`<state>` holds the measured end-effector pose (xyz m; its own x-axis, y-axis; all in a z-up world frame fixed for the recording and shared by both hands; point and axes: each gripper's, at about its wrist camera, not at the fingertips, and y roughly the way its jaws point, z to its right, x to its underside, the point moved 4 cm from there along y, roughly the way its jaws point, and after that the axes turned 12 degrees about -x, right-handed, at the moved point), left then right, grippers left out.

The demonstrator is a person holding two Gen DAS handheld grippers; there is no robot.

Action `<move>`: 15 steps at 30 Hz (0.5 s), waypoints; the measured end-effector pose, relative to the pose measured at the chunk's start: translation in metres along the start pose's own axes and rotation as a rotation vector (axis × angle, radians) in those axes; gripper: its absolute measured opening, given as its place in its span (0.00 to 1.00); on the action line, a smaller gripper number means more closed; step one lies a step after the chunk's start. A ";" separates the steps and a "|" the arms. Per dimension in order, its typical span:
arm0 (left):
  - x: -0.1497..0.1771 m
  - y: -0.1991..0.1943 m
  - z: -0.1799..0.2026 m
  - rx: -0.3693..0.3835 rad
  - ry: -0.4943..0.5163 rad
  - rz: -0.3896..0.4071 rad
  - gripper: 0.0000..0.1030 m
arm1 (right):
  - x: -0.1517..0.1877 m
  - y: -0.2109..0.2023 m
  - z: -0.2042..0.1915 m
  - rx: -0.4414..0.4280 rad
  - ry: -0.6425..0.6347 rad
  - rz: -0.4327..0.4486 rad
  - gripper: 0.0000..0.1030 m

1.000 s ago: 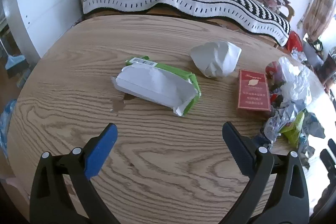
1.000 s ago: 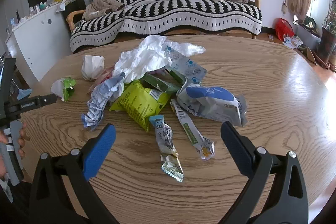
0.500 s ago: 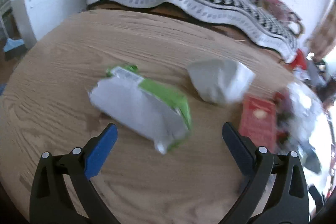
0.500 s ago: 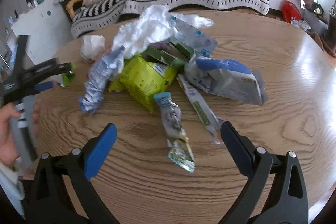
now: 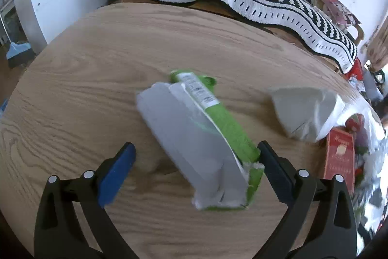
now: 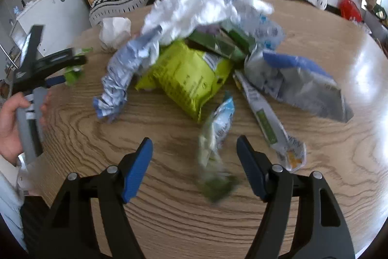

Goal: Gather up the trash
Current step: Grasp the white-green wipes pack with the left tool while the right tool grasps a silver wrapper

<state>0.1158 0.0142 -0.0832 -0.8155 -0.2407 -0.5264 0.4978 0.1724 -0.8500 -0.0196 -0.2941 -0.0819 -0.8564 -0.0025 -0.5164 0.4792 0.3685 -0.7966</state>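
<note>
Left wrist view: the left gripper (image 5: 195, 163) is released, its fingers (image 5: 116, 174) straddling the green-and-white pouch (image 5: 196, 137), which lies flat in the middle of the wood-grain worktop (image 5: 84, 94). The pouch is thin, flattened film with a torn end; it may slide or buckle if the fingers close without pinching a fold.

Right wrist view: the right gripper (image 6: 194, 166) is released over a slim crinkled wrapper (image 6: 215, 142) at the near edge of the trash heap (image 6: 189, 52). Its light, springy foil may slip free, and nearby wrappers may be dragged along.
</note>
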 end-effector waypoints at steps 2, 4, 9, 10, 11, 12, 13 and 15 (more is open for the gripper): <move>0.005 -0.002 -0.020 0.009 0.006 -0.010 0.94 | -0.002 0.000 0.001 0.006 0.007 0.004 0.68; 0.012 -0.006 -0.037 0.022 -0.005 -0.015 0.94 | -0.003 0.000 0.002 -0.007 0.023 0.005 0.70; 0.009 -0.012 -0.047 0.107 -0.081 -0.013 0.94 | -0.005 0.005 -0.003 0.007 0.010 0.002 0.75; 0.006 -0.012 -0.043 0.105 -0.076 -0.005 0.94 | -0.005 0.007 -0.003 0.009 0.007 0.005 0.76; 0.003 -0.012 -0.040 0.095 -0.065 0.006 0.94 | -0.006 0.008 -0.004 0.010 0.008 0.007 0.76; -0.001 -0.010 -0.035 0.076 -0.046 0.018 0.94 | -0.007 0.008 -0.003 0.011 0.008 0.009 0.76; -0.004 -0.008 -0.028 0.044 -0.014 0.033 0.94 | -0.006 0.008 -0.004 0.008 0.013 0.016 0.76; -0.005 -0.001 -0.018 -0.019 0.071 0.057 0.94 | -0.006 0.007 -0.004 0.003 0.024 0.023 0.76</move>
<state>0.1143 0.0322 -0.0795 -0.8052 -0.1622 -0.5703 0.5385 0.2025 -0.8179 -0.0115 -0.2880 -0.0834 -0.8495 0.0277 -0.5268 0.4991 0.3655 -0.7857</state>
